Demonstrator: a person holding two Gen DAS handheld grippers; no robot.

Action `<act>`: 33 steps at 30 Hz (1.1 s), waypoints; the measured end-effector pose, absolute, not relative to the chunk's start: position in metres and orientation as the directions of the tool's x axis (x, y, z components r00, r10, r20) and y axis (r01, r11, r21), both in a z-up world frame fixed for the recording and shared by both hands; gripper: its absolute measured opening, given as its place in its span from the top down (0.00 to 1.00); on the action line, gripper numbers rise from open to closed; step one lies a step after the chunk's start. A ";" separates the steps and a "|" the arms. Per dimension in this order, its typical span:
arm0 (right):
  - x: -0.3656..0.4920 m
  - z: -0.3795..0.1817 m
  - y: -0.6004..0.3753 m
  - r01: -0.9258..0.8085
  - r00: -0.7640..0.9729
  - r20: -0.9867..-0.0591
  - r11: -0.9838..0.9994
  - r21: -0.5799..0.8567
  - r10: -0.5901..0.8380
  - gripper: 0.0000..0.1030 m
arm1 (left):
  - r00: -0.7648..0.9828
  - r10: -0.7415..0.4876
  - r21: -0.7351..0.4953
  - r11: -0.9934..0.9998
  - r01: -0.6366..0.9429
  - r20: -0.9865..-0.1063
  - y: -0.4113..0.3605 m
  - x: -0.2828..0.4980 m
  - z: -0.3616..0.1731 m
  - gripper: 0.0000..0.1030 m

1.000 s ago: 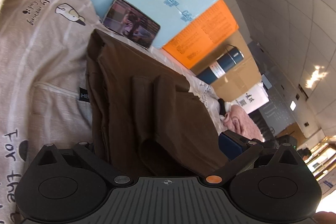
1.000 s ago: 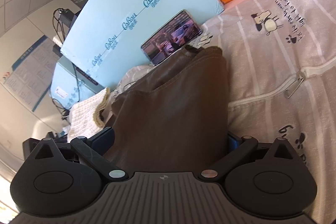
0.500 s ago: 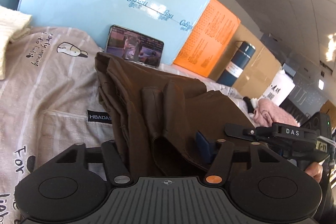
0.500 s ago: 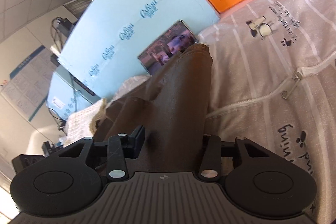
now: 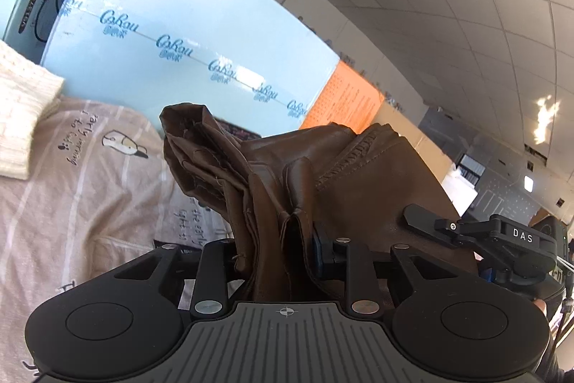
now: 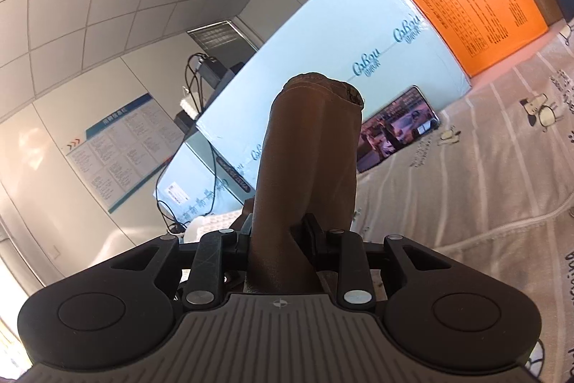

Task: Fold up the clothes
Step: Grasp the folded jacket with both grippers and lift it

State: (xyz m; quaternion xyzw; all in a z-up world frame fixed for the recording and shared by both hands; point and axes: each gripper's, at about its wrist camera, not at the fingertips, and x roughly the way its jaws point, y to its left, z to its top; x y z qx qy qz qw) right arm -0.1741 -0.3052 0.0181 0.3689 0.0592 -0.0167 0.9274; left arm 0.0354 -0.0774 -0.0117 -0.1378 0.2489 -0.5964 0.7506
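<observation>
**Both tongs pinching the brown garment, lifted off the bed**

We're holding the brown garment (image 5: 358, 174) up in the air above the printed bedsheet (image 5: 89, 189). Left tongs (image 5: 287, 246) are clamping a thick bunch of layers; right tongs (image 6: 280, 239) are pinching a narrower fold. We're reading it as soft, light and floppy, with layers likely to slide apart. We're judging hems and stitched seams the safest grip, since they bunch less. Phone (image 6: 394, 128) is leaning against the blue board (image 6: 376, 60).
</observation>
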 end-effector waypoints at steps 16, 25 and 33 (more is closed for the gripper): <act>-0.044 0.051 -0.216 -0.141 0.959 -0.108 0.771 0.621 0.263 0.76 | 0.527 -0.841 -0.491 0.511 0.705 -0.120 0.049 0.072 0.007 0.74; 0.048 0.063 -0.150 -0.249 0.901 -0.136 0.750 0.613 0.411 0.76 | 0.714 -0.692 -0.505 0.656 0.561 -0.106 0.109 0.110 0.019 0.75; 0.111 0.078 -0.145 -0.258 0.921 -0.056 0.714 0.651 0.384 0.76 | 0.756 -0.650 -0.389 0.717 0.578 -0.076 0.091 0.162 0.049 0.75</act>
